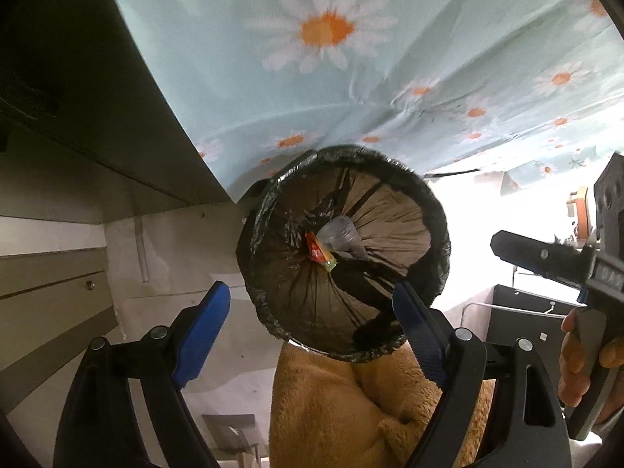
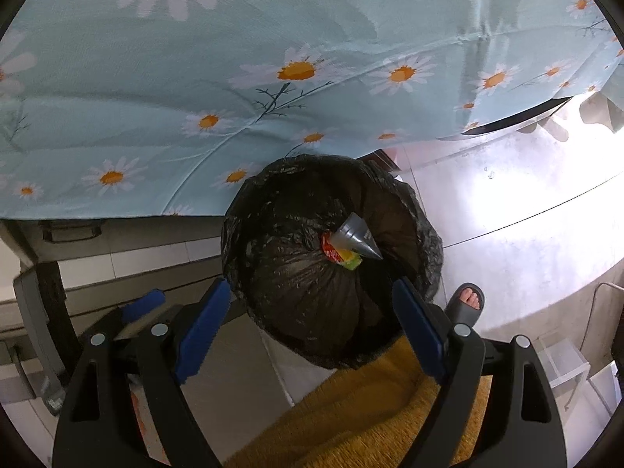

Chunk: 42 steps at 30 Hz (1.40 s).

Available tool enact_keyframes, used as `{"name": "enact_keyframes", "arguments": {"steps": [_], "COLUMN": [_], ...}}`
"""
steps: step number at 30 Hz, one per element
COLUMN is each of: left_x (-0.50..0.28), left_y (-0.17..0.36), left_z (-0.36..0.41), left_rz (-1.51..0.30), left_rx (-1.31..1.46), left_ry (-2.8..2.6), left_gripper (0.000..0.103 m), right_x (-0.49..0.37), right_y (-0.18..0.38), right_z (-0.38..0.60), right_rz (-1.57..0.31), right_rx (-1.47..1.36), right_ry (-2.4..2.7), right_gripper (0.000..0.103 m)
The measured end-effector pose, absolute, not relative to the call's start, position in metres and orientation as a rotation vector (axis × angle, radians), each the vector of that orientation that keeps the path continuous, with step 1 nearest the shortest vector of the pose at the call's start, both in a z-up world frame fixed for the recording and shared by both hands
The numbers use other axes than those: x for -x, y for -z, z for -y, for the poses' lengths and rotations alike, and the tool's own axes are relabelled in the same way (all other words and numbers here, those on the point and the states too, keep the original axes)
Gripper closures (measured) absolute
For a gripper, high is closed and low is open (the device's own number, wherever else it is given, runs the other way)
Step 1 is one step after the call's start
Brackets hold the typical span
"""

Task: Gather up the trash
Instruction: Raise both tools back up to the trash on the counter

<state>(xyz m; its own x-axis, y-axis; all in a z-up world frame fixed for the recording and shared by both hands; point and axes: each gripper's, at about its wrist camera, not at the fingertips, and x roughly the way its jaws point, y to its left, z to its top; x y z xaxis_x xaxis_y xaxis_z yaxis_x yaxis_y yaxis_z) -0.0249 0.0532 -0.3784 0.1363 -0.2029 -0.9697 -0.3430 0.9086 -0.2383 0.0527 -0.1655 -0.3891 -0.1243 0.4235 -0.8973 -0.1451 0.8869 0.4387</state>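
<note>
Daisy-print cloth [image 1: 331,78] over the surface, left view: left claw [image 1: 312,331] apart above bin [image 1: 440,234] holding red wrapper [image 1: 314,251] and clear cup [image 1: 339,234], right view: right claw [image 2: 312,331] apart, cup tip [image 2: 357,240] dark, wrapper half hidden.

The trash bin [image 2: 331,265] stands on the floor [image 2: 507,214] just before the cloth-covered tabletop [image 2: 234,97]; inside the bin, at the bottom, a cone cup [image 2: 357,240] lies touching a wrapper [image 2: 337,255]; a sandalled foot [image 2: 468,300] stands right of the bin.
</note>
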Motion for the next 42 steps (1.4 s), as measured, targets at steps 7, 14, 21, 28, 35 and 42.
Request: {"name": "enact_keyframes", "arguments": {"steps": [7, 14, 21, 28, 35, 42], "left_x": [0.024, 0.028, 0.031, 0.015, -0.012, -0.048], "left_y": [0.317, 0.256, 0.192, 0.125, 0.074, 0.051], "left_z": [-0.06, -0.068, -0.065, -0.073, -0.078, -0.079], "left_rz": [-1.31, -1.177, -1.049, -0.966, -0.893, -0.842], "left_rx": [0.42, 0.398, 0.367, 0.311, 0.29, 0.342], "left_ry": [-0.076, -0.061, -0.017, 0.043, 0.039, -0.014], "left_gripper": [0.02, 0.02, 0.02, 0.02, 0.02, 0.02], "right_x": [-0.051, -0.05, -0.054, -0.075, -0.127, -0.195], "right_y": [0.327, 0.265, 0.204, 0.118, 0.052, 0.009], "right_z": [0.174, 0.168, 0.167, 0.166, 0.154, 0.139], "right_rz": [-1.512, -1.38, -1.24, -0.986, -0.82, -0.715], "right_rx": [-0.204, -0.127, -0.087, 0.01, 0.105, 0.189], "right_ry": [-0.566, -0.658, -0.747, -0.796, -0.805, -0.85], "right_gripper": [0.019, 0.019, 0.019, 0.019, 0.019, 0.019]}}
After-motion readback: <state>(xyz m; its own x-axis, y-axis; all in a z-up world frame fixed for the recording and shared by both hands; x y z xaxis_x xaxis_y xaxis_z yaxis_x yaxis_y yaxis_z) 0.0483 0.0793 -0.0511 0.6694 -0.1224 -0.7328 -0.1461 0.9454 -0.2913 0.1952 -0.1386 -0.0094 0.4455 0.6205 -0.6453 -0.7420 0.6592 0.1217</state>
